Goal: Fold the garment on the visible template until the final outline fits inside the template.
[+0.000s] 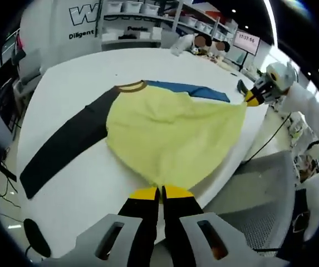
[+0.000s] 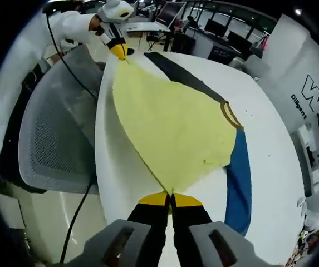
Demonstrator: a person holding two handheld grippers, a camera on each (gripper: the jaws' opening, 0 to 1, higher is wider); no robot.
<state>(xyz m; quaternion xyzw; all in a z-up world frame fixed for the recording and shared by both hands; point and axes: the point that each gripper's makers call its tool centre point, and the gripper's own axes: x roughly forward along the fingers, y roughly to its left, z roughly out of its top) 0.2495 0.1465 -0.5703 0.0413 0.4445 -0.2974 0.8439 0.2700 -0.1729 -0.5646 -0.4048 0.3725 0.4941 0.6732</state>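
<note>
Pinching yellow garment (image 1: 176, 133) hem: both hand-held grippers (image 1: 160, 192) (image 2: 170, 196); white table (image 1: 81, 78), shelving (image 1: 148, 16) behind.

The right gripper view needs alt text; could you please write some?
The right gripper, jaws shut, pinches a corner of a yellow shirt spread on a white table. The left gripper holds the far corner; one sleeve is blue, one black.

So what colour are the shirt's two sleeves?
One sleeve black, the other sleeve blue; clearest in the left gripper view.
</note>
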